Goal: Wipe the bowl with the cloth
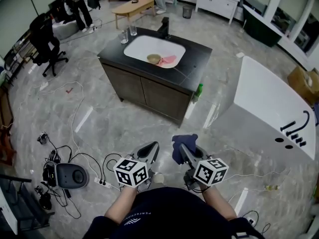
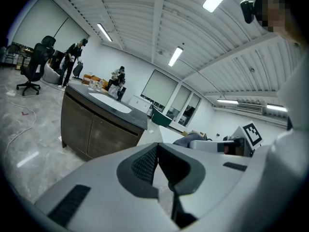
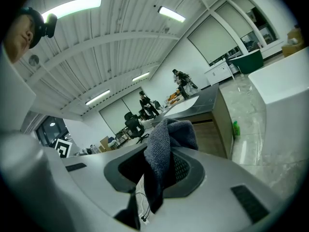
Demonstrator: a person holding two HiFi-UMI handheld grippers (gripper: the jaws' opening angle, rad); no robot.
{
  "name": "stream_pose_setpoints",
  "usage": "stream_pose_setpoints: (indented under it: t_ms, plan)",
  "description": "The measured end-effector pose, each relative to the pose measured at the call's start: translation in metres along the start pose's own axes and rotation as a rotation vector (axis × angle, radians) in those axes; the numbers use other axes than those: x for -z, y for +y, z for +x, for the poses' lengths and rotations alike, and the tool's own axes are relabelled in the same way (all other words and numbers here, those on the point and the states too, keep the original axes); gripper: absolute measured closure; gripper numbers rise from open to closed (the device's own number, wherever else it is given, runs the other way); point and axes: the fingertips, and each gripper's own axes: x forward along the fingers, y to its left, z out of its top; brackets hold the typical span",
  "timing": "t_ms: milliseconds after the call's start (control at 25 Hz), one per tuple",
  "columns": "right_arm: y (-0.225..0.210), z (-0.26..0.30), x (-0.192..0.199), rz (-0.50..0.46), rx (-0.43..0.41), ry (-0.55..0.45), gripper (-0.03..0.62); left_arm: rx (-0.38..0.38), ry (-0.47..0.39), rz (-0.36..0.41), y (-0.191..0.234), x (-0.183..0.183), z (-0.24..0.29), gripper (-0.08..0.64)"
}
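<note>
Holding the cloth: the dark blue cloth is pinched between the jaws of the right gripper. It bunches above them with a tail hanging below, so a loose fold is ready for wiping.
Bowl: the small tan bowl sits in the white sink, well apart from both grippers. A pink rag lies just beside it.
Left gripper: the left gripper has its jaws closed together on nothing. It is carried beside the right one, probably kept free to steady the bowl.
Counter: the dark counter carries a black tap and two glasses on its far side, outside the sink.
Stage: wiping has not begun, since open floor lies between the person and the counter.
Next move: walk up to the sink, then bring the cloth down into the bowl.
Risk: cables trail on the floor to the left, off the straight line to the sink.
</note>
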Motion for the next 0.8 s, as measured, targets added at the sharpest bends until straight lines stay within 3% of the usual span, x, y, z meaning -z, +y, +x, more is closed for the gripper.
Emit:
stream_pose_setpoints:
  t_ms: [400, 800]
  plan:
    - [0.024, 0.045, 0.003, -0.030, 0.012, 0.032, 0.497, 0.003, 0.002, -0.001, 0.044, -0.014, -0.018, 0.552]
    - [0.008, 0.090, -0.023, -0.055, -0.032, 0.060, 0.497, -0.046, -0.009, -0.030, 0.070, -0.028, 0.009, 0.552]
